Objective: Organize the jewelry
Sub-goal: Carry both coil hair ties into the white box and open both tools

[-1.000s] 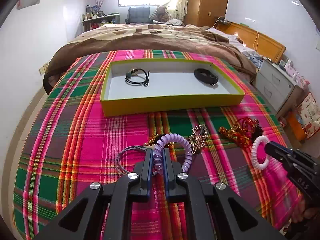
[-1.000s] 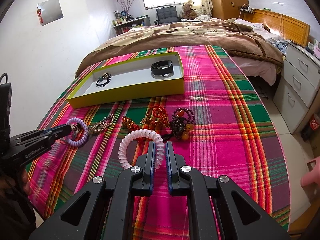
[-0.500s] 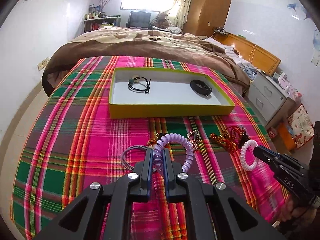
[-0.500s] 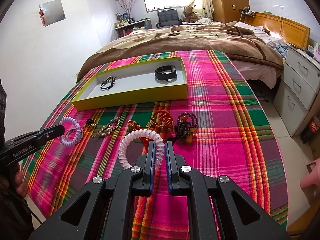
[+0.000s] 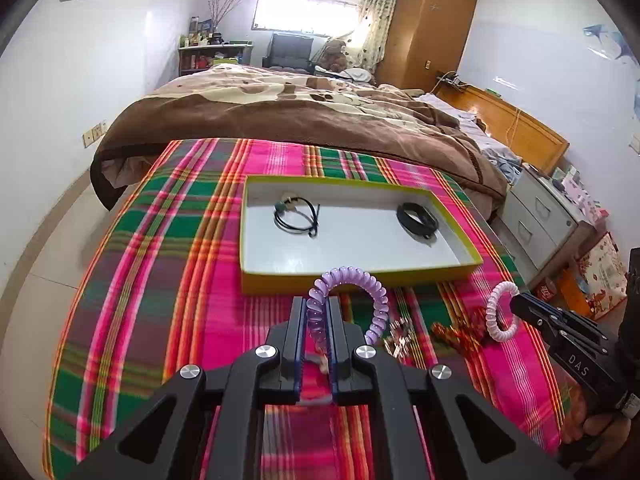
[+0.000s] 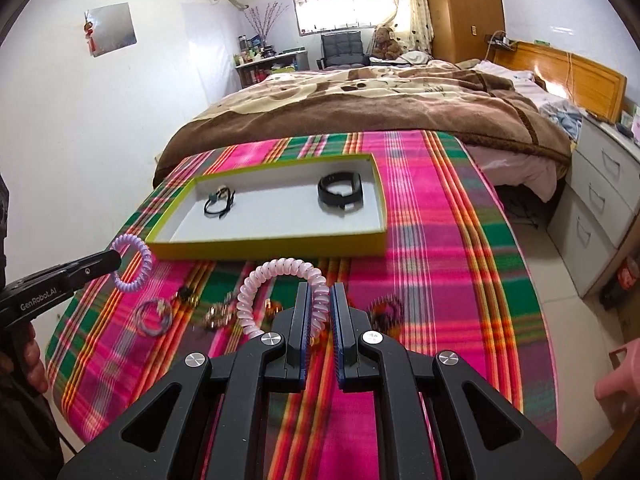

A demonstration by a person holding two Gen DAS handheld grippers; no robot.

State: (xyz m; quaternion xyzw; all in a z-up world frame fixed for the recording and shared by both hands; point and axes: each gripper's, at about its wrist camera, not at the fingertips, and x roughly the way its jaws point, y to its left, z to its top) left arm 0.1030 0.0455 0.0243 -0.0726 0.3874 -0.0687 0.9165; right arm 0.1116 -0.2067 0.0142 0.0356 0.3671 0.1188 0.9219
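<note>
Plaid cloth (image 5: 160,280), woven in pink, green and orange, covers the table before a bed. On it lies a shallow yellow-walled tray (image 5: 360,276) with a white floor, holding two pieces: a thin black cord bracelet (image 5: 296,218) and a broad black band (image 5: 418,220). Left gripper (image 5: 318,316) pinches a glossy purple spiral coil (image 5: 352,280); right gripper (image 6: 320,304) pinches a pink spiral coil (image 6: 276,272). Both coils hang short of the tray. Several beaded and metallic pieces (image 6: 216,316) remain loose on the cloth.

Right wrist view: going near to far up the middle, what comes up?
Right tool shut on the pink spiral bracelet → yellow tray near wall → black band inside it → brown blanket → window.
</note>
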